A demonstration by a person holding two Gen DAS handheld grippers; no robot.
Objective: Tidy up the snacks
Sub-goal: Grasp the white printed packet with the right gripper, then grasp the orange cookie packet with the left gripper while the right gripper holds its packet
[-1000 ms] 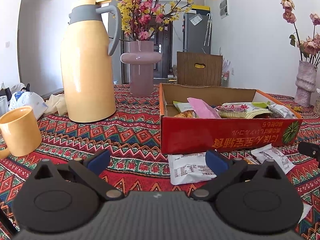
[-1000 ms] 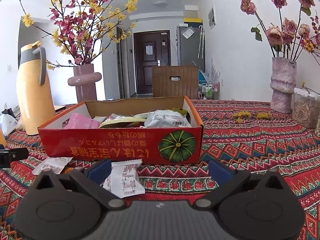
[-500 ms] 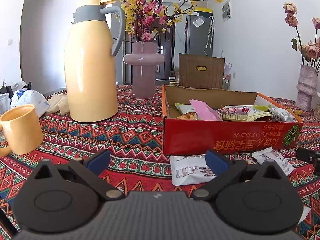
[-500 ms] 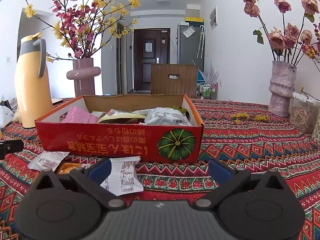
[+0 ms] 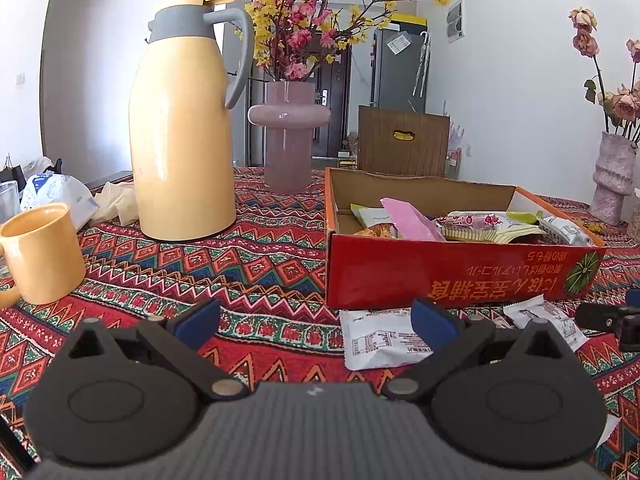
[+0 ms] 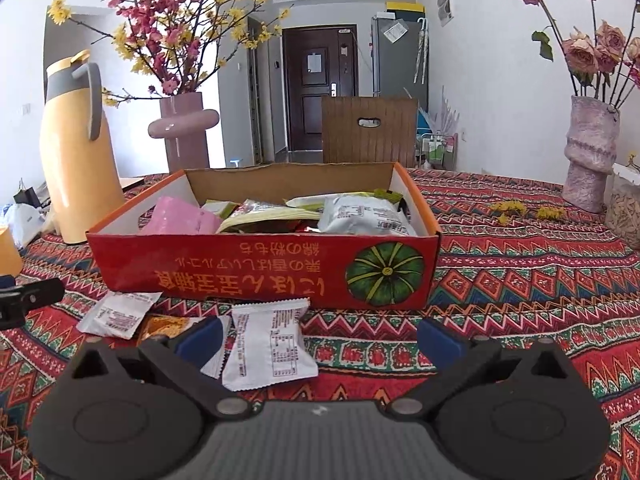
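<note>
A red cardboard box [image 5: 448, 276] [image 6: 256, 268] with a pumpkin picture holds several snack packets, among them a pink one [image 5: 408, 224] and a white one [image 6: 360, 216]. On the patterned cloth in front of the box lie loose packets: a white packet [image 5: 378, 338] [image 6: 268, 344], another white packet [image 6: 118, 314] [image 5: 544, 318] and an orange one [image 6: 164, 326]. My left gripper [image 5: 316, 320] is open, low over the cloth left of the box, its right finger over a white packet. My right gripper [image 6: 320, 338] is open with a white packet by its left finger.
A tall yellow thermos [image 5: 184, 132] and a yellow mug [image 5: 44, 252] stand left of the box. A pink vase [image 5: 288, 140] with blossoms is behind it, and a rough vase [image 6: 592, 156] of dried roses at the far right. A chair back [image 6: 368, 134] rises past the table.
Both grippers have risen a little, so the views look down more into the box. Nothing was taken hold of, and the packets lie where they were.
</note>
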